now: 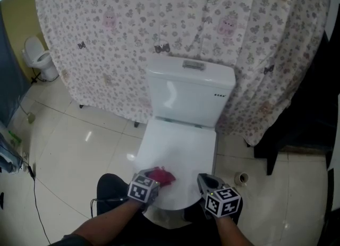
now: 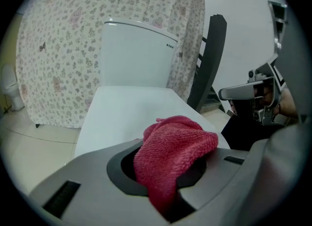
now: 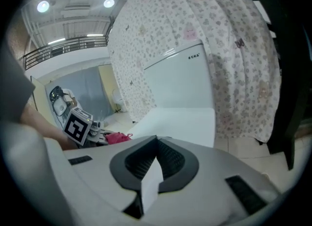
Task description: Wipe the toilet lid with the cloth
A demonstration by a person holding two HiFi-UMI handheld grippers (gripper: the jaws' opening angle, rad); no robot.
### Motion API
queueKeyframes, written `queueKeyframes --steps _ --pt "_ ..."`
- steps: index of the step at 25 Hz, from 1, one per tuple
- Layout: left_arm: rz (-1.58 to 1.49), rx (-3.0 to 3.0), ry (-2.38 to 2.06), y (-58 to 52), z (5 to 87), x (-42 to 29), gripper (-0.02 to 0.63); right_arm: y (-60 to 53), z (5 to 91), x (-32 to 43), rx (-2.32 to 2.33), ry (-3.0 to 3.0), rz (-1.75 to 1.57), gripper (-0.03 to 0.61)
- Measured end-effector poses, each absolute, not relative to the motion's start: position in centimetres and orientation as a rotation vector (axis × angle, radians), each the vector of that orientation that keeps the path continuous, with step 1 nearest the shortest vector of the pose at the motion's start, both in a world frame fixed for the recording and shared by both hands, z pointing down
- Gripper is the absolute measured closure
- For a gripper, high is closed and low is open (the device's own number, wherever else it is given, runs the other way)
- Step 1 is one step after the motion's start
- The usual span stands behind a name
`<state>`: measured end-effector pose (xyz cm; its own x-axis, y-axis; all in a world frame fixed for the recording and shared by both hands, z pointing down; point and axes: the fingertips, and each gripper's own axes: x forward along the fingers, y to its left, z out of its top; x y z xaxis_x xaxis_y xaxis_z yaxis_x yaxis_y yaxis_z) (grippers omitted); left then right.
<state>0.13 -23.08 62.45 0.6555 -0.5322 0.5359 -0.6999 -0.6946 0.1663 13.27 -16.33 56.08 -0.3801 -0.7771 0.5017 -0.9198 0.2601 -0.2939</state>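
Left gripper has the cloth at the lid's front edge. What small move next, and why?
Probably slide the cloth forward toward the tank: the left gripper grips it at the near edge of the lid, most of which lies ahead.

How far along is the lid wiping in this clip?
Done: the cloth is gripped by the left gripper, at the front-left of the toilet lid. In hand: the wipe, apparently starting. Left: most of the lid; no wiped marks show. The right gripper is shut, empty.
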Motion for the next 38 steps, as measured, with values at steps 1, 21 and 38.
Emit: queueKeyframes --steps 1,21,38 --pt "0.627 2.52 -0.971 -23.1 62.4 0.1 0.538 -16.4 56.4 13.6 1.593 -2.258 0.825 0.574" --pt "0.555 2.723 -1.005 -22.1 61.4 0.3 0.54 -15.5 56.0 14.6 1.69 -2.229 0.911 0.575" --pt "0.626 2.755 -1.091 -22.0 61.9 0.8 0.54 -13.6 57.5 14.7 1.741 -2.181 0.885 0.574"
